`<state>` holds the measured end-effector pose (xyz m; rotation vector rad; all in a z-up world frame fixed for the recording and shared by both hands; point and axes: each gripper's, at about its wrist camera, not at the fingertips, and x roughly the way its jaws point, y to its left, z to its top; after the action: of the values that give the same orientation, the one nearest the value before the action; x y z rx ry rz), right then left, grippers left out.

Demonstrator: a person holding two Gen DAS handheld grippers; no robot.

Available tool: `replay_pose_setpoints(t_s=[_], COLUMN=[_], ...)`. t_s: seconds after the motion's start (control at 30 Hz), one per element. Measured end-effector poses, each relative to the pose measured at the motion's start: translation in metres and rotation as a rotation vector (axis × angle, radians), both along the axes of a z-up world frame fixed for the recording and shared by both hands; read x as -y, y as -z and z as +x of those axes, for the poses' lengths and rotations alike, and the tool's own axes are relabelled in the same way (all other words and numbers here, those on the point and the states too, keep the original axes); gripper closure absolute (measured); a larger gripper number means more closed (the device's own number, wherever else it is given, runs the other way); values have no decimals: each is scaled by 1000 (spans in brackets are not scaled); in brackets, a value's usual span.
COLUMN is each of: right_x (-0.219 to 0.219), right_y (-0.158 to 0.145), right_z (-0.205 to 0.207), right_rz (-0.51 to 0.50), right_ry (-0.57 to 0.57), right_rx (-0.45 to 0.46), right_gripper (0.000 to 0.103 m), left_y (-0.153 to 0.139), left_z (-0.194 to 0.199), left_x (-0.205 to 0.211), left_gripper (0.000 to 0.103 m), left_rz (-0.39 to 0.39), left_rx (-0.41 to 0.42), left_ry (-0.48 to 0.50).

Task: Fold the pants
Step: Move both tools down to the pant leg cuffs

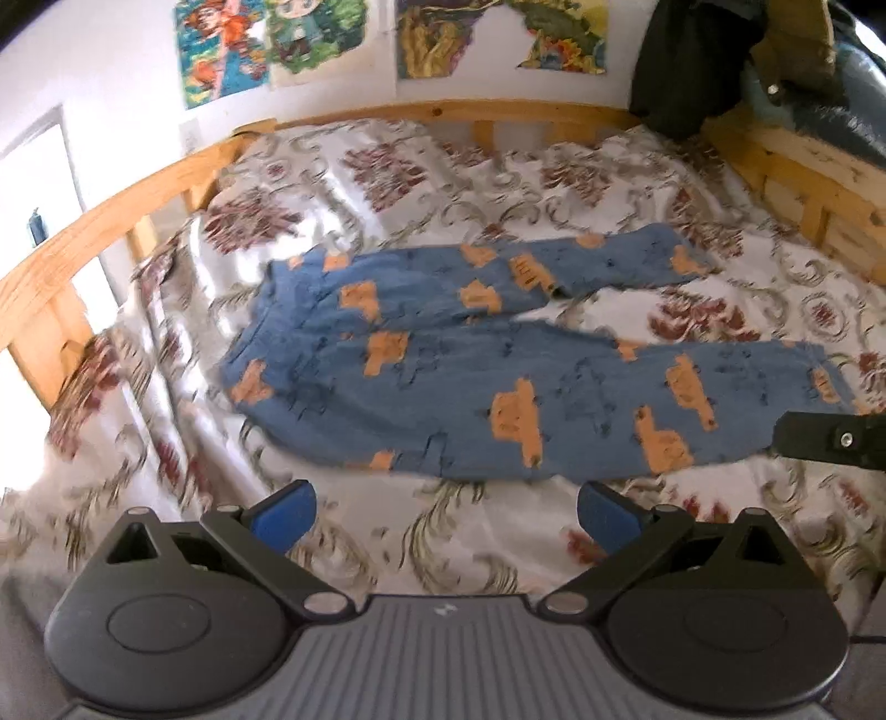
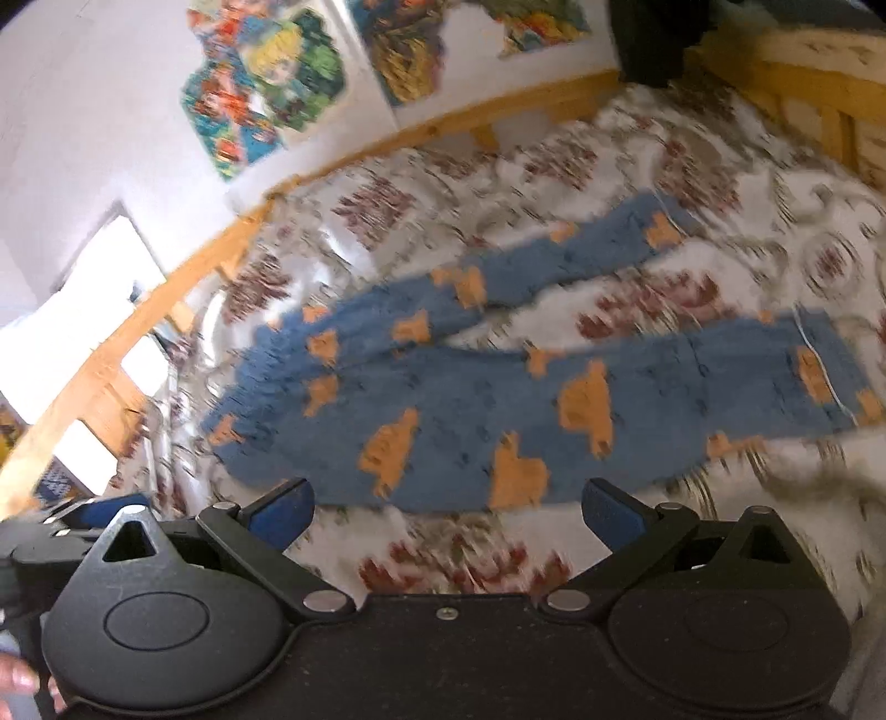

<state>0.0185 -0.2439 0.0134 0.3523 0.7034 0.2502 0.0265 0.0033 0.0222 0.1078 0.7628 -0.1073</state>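
Blue pants (image 1: 443, 365) with orange animal shapes lie flat on the bed, waistband at the left, both legs spread toward the right. The right wrist view shows the same pants (image 2: 498, 410), blurred by motion. My left gripper (image 1: 446, 515) hangs open above the bedspread just in front of the near leg, nothing between its blue pads. My right gripper (image 2: 446, 512) is open too, just short of the near leg's front edge. A black part of the right gripper (image 1: 830, 440) shows at the right edge of the left wrist view, over the near leg's cuff.
A floral bedspread (image 1: 470, 548) covers the bed. A wooden bed rail (image 1: 111, 221) runs round the left, far and right sides. Posters (image 1: 266, 44) hang on the white wall. Dark clothing (image 1: 692, 66) drapes over the far right corner.
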Motion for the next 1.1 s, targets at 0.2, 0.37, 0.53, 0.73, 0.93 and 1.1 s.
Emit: replay_pose_setpoints(t_s=[0.2, 0.37, 0.53, 0.73, 0.93, 1.1], right_x=[-7, -6, -1, -17, -33, -57], right_y=[-34, -33, -6, 34, 56, 80], right_z=[55, 151, 258, 370, 475, 537], right_rz=[-157, -217, -208, -296, -310, -330], right_ry=[-162, -268, -353, -517, -645, -774], right_rx=[135, 112, 66, 87, 62, -16], right_gripper=[0, 0, 0, 1, 8, 28], left_y=[-24, -36, -17, 11, 41, 66], left_z=[66, 150, 247, 374, 461, 500], left_x=[-4, -20, -30, -48, -56, -56], left_gripper=[0, 0, 0, 0, 6, 32], left_rz=[67, 174, 280, 198, 217, 130], left_rx=[0, 106, 146, -49, -181, -373], left_ry=[115, 155, 280, 351, 488, 597])
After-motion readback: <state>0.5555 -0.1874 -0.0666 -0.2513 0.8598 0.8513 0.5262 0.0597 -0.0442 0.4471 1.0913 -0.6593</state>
